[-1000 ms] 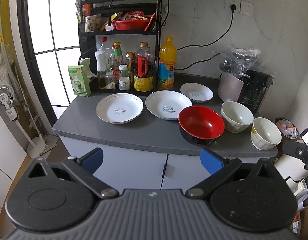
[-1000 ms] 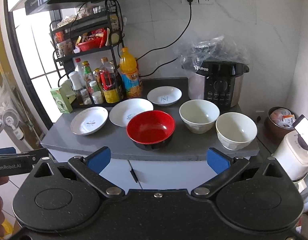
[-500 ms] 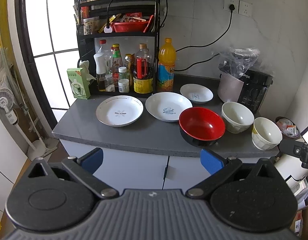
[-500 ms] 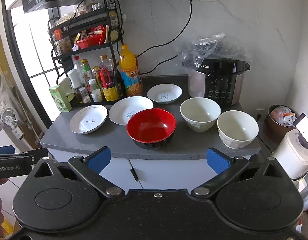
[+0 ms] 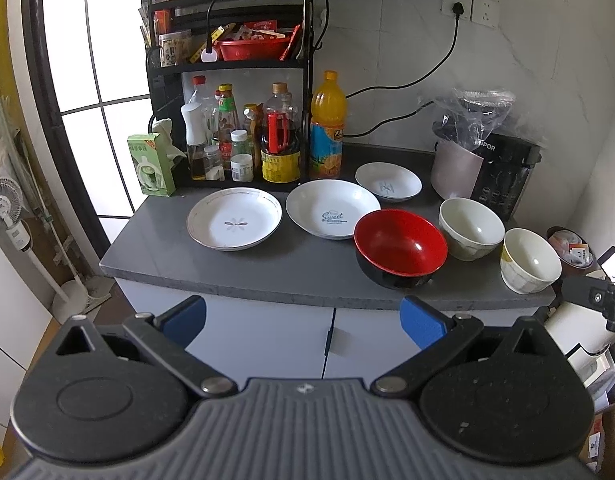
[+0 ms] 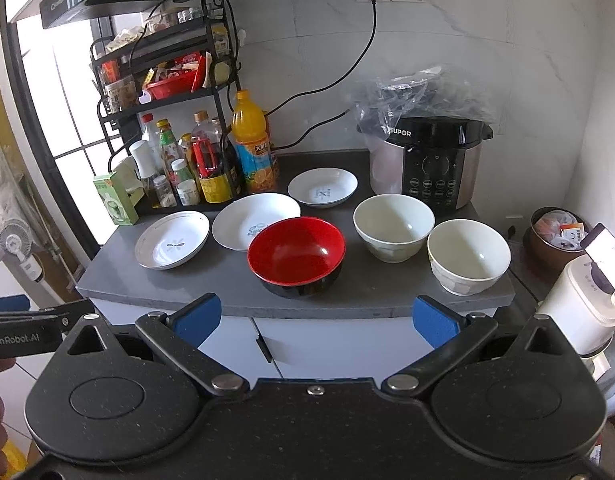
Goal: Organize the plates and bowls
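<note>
1. Well ahead of both spread, unladen grippers, left gripper and right gripper, sits the crockery on the grey counter.
2. Red bowl, two white bowls and three plates hold nothing.

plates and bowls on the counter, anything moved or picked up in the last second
No dish moved and none was grasped. Only the views shifted slightly, so both grippers moved a little. The left gripper and right gripper stay open and empty, short of the counter. The red bowl, the two white bowls and the three plates sit where they were.
</note>
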`<action>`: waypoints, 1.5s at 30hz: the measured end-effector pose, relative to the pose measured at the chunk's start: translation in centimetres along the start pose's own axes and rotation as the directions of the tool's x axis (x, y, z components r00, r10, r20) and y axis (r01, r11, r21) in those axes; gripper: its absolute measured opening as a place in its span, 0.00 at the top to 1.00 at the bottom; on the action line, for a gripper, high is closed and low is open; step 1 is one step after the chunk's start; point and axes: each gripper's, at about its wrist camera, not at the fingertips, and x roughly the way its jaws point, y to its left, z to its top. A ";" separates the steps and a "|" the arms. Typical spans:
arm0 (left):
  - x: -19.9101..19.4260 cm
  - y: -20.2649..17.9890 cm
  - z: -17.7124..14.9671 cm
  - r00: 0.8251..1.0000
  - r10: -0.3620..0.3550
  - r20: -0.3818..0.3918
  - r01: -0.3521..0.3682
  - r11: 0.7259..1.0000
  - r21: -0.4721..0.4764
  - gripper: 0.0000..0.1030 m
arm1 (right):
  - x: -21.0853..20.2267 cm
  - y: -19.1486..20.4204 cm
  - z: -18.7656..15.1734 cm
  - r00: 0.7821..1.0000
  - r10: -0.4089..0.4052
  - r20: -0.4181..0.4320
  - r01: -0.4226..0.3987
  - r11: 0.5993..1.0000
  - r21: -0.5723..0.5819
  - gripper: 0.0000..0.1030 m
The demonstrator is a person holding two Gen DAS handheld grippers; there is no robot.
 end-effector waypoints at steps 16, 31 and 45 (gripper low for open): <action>-0.6 -0.9 1.0 1.000 -0.013 -0.020 0.013 1.000 -0.024 0.01 | -0.6 -0.7 0.7 1.000 0.029 -0.011 -0.029 1.000 -0.007 0.00; 2.3 -0.2 4.3 0.999 -0.024 -0.048 0.023 0.999 -0.022 0.01 | 2.3 -0.5 2.1 0.999 0.027 -0.046 -0.026 1.000 0.013 0.00; 11.2 0.8 8.4 0.990 -0.106 -0.094 0.113 0.991 0.073 0.01 | 10.1 3.3 4.6 0.997 -0.023 -0.078 0.027 0.998 0.049 0.12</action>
